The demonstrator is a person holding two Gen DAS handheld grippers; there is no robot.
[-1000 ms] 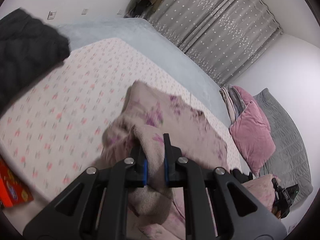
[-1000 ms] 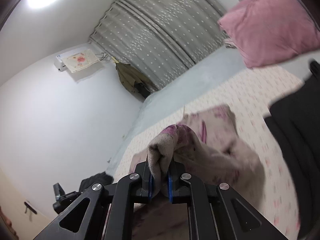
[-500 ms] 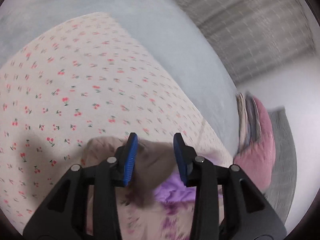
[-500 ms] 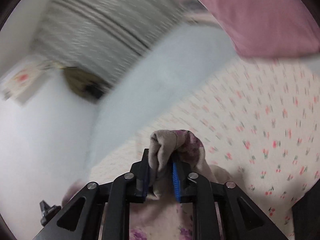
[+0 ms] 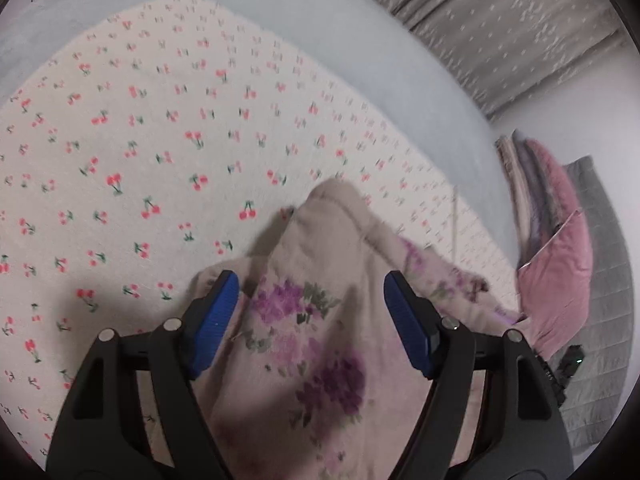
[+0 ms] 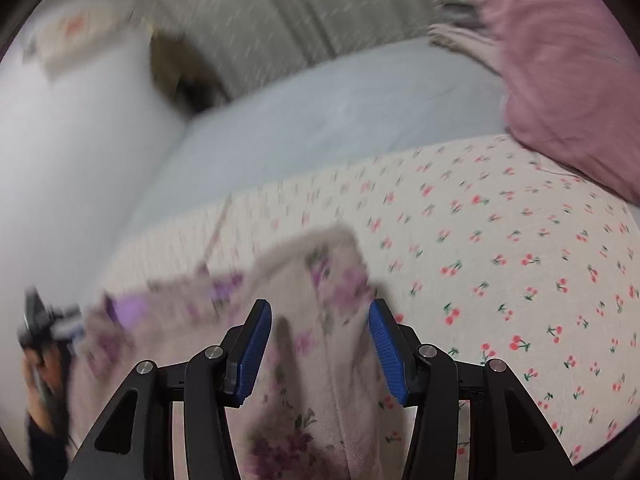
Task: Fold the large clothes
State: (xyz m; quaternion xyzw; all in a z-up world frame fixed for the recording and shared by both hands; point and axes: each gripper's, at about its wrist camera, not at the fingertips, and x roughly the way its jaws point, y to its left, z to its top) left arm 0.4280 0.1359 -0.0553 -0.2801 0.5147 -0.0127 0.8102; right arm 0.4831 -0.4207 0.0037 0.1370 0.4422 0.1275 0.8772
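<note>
A bed sheet (image 5: pixel 132 152) printed with small red cherries covers most of both views and serves as the landmark. Beyond its far edge lies a pale blue blanket (image 5: pixel 360 52), and past that hang grey patterned curtains (image 5: pixel 500 20). At the sheet's head end a pink pillow (image 6: pixel 560 72) rests against a stack of folded fabrics, with a grey quilted cover (image 5: pixel 600 280) beside it in the left wrist view.

The garment (image 5: pixel 320 320), beige with purple flowers, lies on the sheet near the blanket-side edge, its top corner rumpled upward.

The left gripper (image 5: pixel 312 312) hangs just above the garment; its jaws are opening, the blue pads (image 5: pixel 214 312) wide apart and clear of the cloth, which lies beneath the gap. The right gripper (image 6: pixel 320 344) is likewise opening over the garment's other edge, its pads (image 6: pixel 384 348) not pressing the fabric. The right wrist view is blurred.
</note>
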